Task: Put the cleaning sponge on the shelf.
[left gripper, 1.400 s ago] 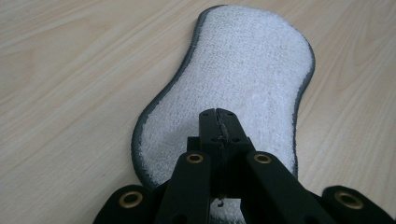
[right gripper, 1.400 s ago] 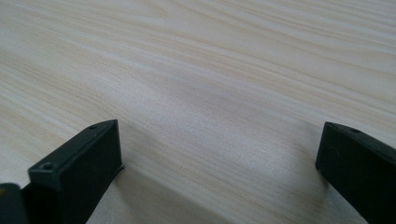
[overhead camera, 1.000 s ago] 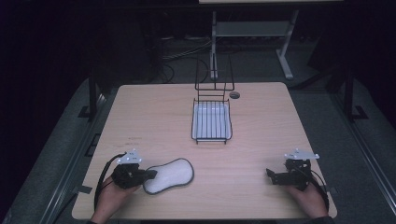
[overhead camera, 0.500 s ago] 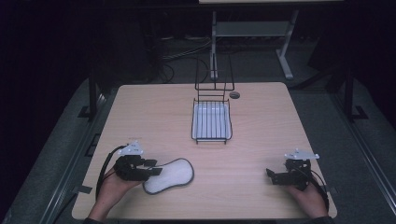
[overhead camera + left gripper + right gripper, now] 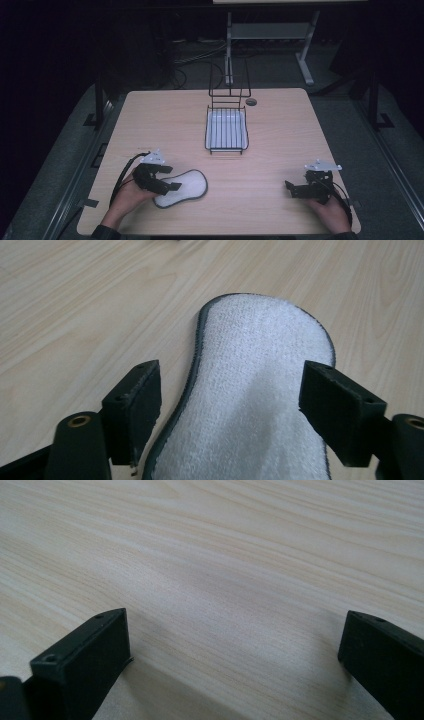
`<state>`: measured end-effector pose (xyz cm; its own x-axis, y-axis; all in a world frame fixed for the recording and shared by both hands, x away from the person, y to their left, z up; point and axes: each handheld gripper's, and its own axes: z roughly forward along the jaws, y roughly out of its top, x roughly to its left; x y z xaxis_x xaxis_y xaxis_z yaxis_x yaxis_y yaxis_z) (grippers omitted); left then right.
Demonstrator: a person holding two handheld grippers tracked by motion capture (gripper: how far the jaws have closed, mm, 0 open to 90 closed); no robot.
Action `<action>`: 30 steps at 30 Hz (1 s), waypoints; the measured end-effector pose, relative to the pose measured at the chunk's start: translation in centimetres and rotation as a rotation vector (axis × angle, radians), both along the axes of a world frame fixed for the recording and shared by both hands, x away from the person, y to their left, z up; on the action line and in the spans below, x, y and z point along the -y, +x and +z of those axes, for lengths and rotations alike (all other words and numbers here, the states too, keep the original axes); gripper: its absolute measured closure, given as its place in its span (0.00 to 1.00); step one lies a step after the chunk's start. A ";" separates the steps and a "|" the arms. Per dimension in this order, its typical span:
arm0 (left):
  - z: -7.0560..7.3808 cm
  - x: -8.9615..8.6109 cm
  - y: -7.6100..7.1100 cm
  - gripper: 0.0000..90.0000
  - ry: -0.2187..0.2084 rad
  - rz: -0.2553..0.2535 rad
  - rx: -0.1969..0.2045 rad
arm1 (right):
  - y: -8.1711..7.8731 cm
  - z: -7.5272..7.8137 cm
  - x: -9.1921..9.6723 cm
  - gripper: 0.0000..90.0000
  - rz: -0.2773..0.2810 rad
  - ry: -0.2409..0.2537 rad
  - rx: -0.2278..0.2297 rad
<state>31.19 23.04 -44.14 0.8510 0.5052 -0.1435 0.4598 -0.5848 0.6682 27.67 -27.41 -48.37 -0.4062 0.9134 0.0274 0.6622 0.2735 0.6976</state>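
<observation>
The step in hand looks like a grasp of the white terry pad [image 5: 181, 187], a peanut-shaped cloth with a dark bound edge that lies flat on the desk [image 5: 165, 125], well on the person's side of the wire rack [image 5: 226, 129] and to its left. The left tongs [image 5: 167, 182] stand spread, one jaw just off the pad's dark edge over bare wood, the other over its white nap; in the left gripper view the pad [image 5: 260, 390] runs away between the two jaws, which do not yet pinch it. My judgement is that the next move calls for lowering the jaws around the pad's near end and pressing them together on the thin cloth, which may slide or fold instead of lifting cleanly.

The left hand [image 5: 127, 197] lies low on the desk, tongs aimed along the pad. The right tongs [image 5: 295, 189] are spread too, resting low over bare wood, well apart from the pad, on the other side of the rack; the right hand [image 5: 330, 212] sits at the desk's near edge.
</observation>
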 end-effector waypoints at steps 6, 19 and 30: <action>-0.9 0.5 0.4 0.21 0.027 -0.028 0.000 | 0.0 0.0 0.0 0.00 0.000 0.000 0.000; -1.6 1.1 0.3 0.15 0.037 -0.050 0.003 | 0.0 0.0 0.0 0.00 0.000 0.000 0.001; -1.6 1.3 0.1 0.15 0.023 -0.077 -0.006 | 0.0 0.0 0.0 0.00 0.000 0.000 0.000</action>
